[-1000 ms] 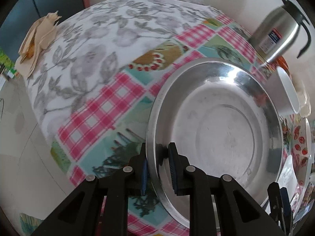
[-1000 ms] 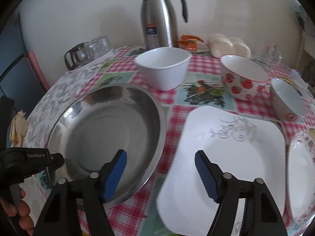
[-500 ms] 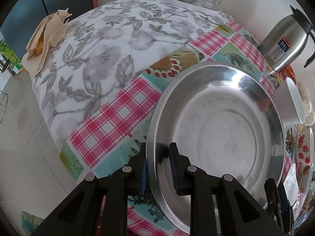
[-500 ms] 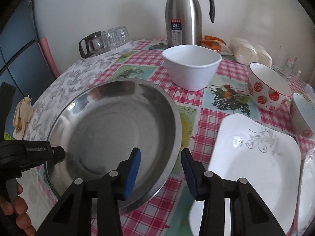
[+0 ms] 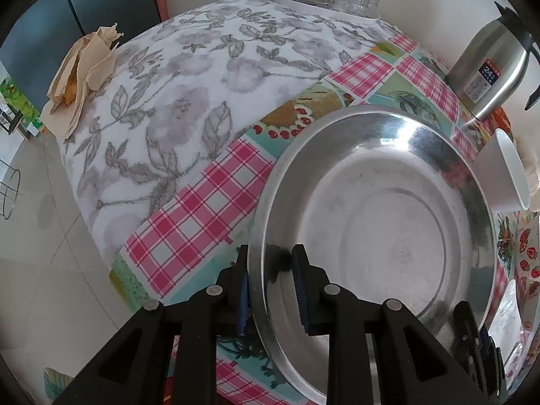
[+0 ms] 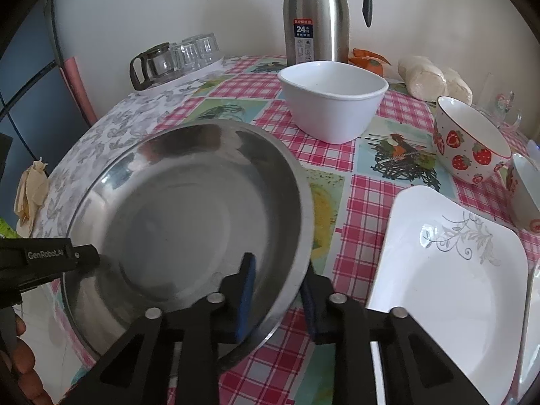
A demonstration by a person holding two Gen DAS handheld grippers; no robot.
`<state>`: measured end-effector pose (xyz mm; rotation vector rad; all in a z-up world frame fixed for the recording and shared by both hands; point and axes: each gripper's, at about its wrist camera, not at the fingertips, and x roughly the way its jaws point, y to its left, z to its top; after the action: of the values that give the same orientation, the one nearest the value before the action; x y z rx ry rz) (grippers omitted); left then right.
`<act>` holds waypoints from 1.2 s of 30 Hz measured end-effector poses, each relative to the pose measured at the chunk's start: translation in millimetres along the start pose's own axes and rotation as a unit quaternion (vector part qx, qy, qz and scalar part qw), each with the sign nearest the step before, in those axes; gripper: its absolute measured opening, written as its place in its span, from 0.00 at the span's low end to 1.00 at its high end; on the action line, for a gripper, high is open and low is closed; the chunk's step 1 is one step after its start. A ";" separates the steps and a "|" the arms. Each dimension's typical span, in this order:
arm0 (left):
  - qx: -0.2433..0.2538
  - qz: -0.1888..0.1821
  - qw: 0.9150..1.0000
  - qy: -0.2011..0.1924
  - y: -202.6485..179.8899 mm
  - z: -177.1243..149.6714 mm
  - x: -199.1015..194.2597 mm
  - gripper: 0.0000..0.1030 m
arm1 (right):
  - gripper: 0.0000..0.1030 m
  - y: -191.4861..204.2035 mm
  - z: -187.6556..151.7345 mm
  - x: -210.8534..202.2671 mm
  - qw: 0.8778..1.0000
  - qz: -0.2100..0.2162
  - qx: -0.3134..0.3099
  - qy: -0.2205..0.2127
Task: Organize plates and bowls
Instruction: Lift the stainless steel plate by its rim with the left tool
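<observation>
A wide steel plate lies near the table's left edge. My left gripper straddles its left rim, one pad outside and one inside. It is shut on the rim, with the jaws easing open slightly. On the plate's near-right rim is my right gripper, its jaws closing, with one pad on the inner wall and the other under the lip. A white square plate lies to the right. Behind stand a white square bowl, a strawberry bowl and a smaller bowl.
A steel thermos and a glass jug with tumblers stand at the back. Wrapped buns sit back right. Crumpled paper lies at the table's left edge, where the cloth drops to the floor. Another plate's rim shows far right.
My right gripper moved left from above the white square plate to the steel plate's rim, and its jaws narrowed from wide to around that rim. The left gripper stayed on the rim.
</observation>
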<state>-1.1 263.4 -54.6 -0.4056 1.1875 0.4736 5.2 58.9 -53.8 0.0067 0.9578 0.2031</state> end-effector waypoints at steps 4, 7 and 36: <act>0.006 0.002 1.000 -0.002 0.5 -1.5 -1.0 0.25 | 0.21 -1.5 -0.5 -0.1 1.000 0.006 0.001 0.000; 0.010 0.005 1.000 -0.004 0.7 -2.1 -0.4 0.25 | 0.21 -1.2 -0.2 -0.1 1.000 0.007 0.001 0.001; 0.024 -0.003 0.999 -0.042 -7.1 -7.3 -24.6 0.25 | 0.22 -10.3 4.3 -39.4 0.999 0.030 0.014 -0.032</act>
<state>-10.2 250.2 -33.4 -0.3439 1.1142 0.4516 -11.4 42.2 -20.4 0.0668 0.8970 0.2430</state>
